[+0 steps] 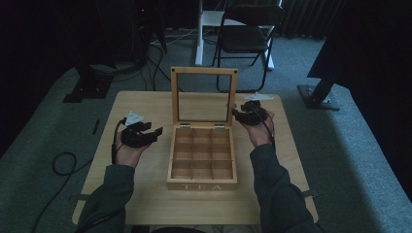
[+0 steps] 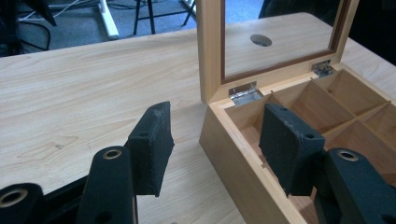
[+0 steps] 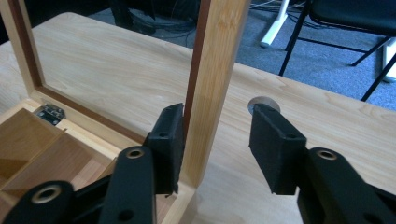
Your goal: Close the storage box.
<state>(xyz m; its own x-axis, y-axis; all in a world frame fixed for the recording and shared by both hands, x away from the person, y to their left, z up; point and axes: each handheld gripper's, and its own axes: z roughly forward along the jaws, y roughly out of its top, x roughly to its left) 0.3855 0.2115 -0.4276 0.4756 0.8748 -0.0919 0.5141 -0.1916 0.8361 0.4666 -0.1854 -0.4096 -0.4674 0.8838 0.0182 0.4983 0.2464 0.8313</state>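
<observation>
Tea box (image 1: 202,165) sits mid-table (image 1: 145,194), lid (image 3: 212,84) upright. Right gripper (image 3: 217,140) straddles the lid's side rail, jaws apart, likely to steady or swing it. Left gripper (image 2: 215,144) waits spread at the box's left wall.

The high view is dim and underexposed: the surroundings sink into near black, and only the table (image 1: 145,102) and the wooden box (image 1: 202,155) catch soft, even light, with faint shadows. Both gripper views are brighter, with cool daylight tones. There the wood grain is fairly sharp, the near black jaws look slightly soft, and the box's glass lid (image 2: 280,39) shows no harsh glare
</observation>
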